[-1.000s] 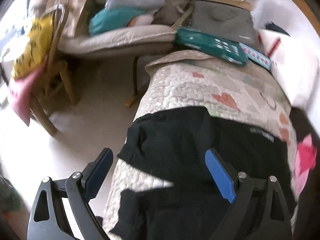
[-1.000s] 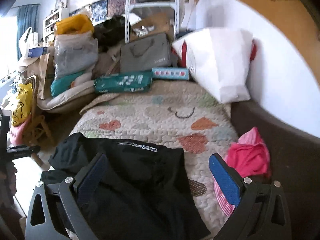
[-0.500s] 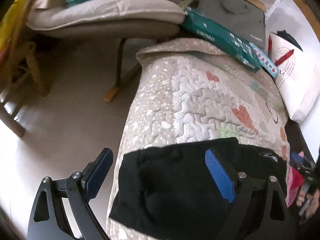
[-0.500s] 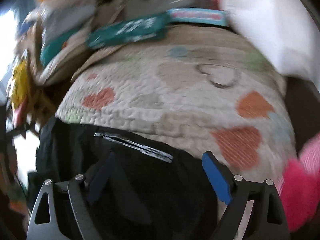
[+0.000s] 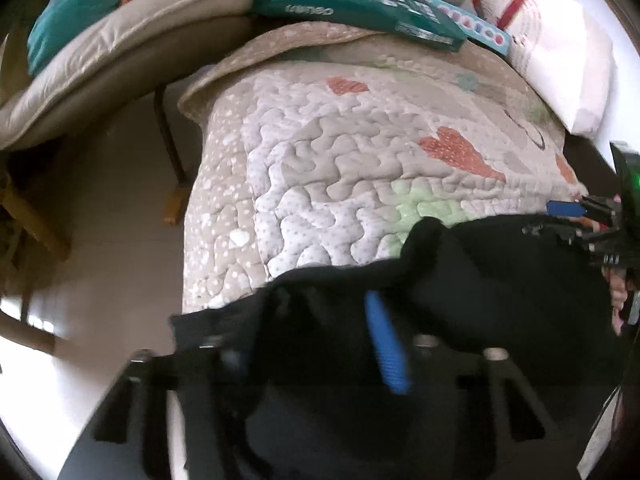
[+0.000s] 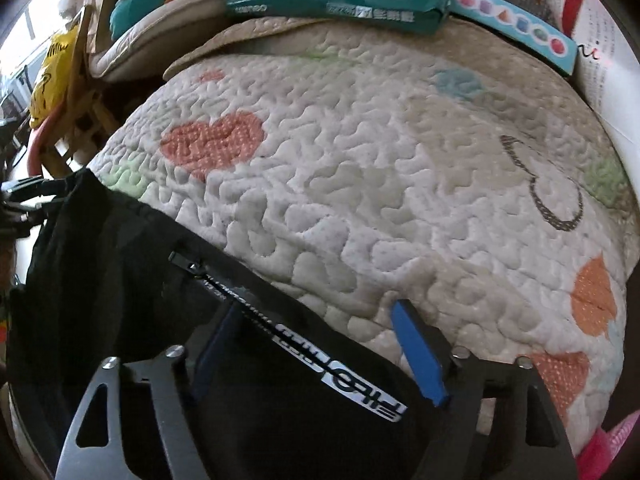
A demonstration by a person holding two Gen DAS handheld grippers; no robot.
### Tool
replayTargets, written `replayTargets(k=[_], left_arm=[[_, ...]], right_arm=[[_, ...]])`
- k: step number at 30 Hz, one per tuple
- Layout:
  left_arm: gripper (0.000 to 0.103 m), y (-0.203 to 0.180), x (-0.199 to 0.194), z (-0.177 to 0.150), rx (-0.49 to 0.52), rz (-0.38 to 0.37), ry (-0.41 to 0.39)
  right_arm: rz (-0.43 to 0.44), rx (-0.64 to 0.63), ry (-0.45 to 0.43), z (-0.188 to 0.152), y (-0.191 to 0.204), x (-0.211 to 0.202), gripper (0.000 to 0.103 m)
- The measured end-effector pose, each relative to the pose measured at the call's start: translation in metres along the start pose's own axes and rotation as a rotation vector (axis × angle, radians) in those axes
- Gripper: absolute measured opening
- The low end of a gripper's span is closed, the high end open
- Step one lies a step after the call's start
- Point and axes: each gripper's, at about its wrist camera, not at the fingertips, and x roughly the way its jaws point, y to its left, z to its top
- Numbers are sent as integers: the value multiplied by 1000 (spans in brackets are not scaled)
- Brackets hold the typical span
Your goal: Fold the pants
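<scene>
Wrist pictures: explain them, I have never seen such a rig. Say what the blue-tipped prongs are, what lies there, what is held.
No robot here: a person holds a two-finger gripper in each hand, and a fisheye camera on each looks along its fingers. One picture is from the left gripper, one from the right gripper. Black pants lie on a heart-patterned quilt. The right gripper is open astride the waistband, holding nothing. The left sits in the fabric; blur hides whether it has clamped.
</scene>
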Motion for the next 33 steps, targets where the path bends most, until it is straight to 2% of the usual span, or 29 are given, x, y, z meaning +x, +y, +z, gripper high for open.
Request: replayTargets(k=[1, 2, 3, 6, 7, 9, 11, 16, 24, 27, 33], left_arm=[[26, -1, -2, 0, 8, 5, 0], [21, -3, -3, 1, 16, 3, 1], [12, -4, -5, 2, 19, 0, 1], [9, -11, -10, 0, 40, 27, -9], [9, -13, -12, -1, 47, 41, -16], [9, -16, -17, -2, 47, 53, -29], [8, -18, -26, -1, 45, 60, -50], [8, -20, -57, -2, 20, 66, -121], [8, -46, -115, -24, 123, 153, -216], [8, -54, -135, -44, 159, 168, -223], [9, -75, -160, -107, 242, 223, -187]], right_arm=[[24, 10, -1, -1, 0, 0, 62], [43, 15, -3, -1, 1, 0, 50], [64, 17, -3, -2, 3, -2, 47], [60, 6, -1, -4, 8, -5, 32], [62, 14, 3, -5, 6, -7, 20], [51, 32, 4, -5, 2, -11, 7], [87, 74, -9, -7, -5, -23, 6], [58, 61, -36, -14, 4, -47, 5], [34, 64, -111, -38, 17, -102, 4], [35, 58, -139, -57, 26, -131, 2], [62, 51, -152, -109, 50, -176, 2]])
